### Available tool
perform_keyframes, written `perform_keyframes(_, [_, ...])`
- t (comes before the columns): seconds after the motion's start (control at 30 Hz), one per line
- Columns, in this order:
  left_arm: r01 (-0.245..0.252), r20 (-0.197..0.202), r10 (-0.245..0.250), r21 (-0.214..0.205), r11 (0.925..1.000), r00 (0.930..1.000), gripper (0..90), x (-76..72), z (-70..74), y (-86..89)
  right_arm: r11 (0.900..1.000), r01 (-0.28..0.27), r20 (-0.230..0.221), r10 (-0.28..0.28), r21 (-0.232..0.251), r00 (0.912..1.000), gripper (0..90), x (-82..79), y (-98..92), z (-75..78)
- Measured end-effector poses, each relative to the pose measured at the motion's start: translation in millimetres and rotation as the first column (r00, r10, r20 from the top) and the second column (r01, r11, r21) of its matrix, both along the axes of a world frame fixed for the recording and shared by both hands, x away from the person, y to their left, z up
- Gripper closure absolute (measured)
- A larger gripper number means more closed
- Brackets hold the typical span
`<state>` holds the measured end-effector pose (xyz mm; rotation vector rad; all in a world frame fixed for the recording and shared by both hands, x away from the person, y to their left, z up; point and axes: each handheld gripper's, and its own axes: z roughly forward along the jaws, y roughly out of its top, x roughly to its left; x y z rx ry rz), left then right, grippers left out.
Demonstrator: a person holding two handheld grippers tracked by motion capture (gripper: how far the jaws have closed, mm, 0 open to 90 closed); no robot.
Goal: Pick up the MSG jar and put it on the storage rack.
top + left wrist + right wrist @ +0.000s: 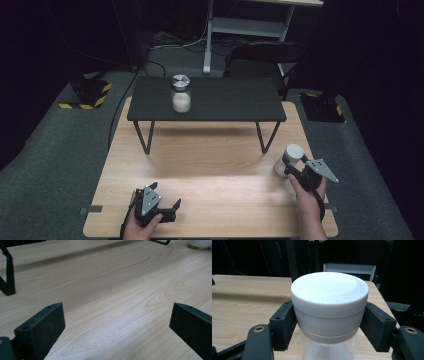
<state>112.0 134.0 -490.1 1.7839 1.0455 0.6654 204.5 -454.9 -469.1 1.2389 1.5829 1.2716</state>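
While the wooden table [210, 170] spreads pale and bare under the high view, we see a small black bench [206, 99] standing on its far half on thin metal legs. On the bench top stands a glass jar with a metal lid [180, 93], holding something white in its lower part, well apart from both hands.

Near the table's right edge stands the white-lidded jar [290, 159], upright on the wood, just in front of the bench's right leg. We hold the right gripper [295, 172] against it. In the right gripper view its black jaws press on either side of the jar [329, 307], pinching it at the wide white cap, with the clear glass body below showing something white inside.

At the near left of the table we hold the left gripper [167, 207] low over the wood, pointing to the right along the table. In the left gripper view its two jaws stand spread wide, with bare wood grain between them; the foot of a bench leg [8, 288] shows at the far left.
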Motion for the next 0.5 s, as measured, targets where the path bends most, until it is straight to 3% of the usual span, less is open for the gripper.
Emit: perform_keyframes(0.5, [0.001,-0.004,-0.001,-0.006,1.0000,1.0000,0.3,0.6,0.0,0.7,1.0000,0.008,-0.038,-0.008,0.000,0.9993,33.6,6.2,3.4,11.5])
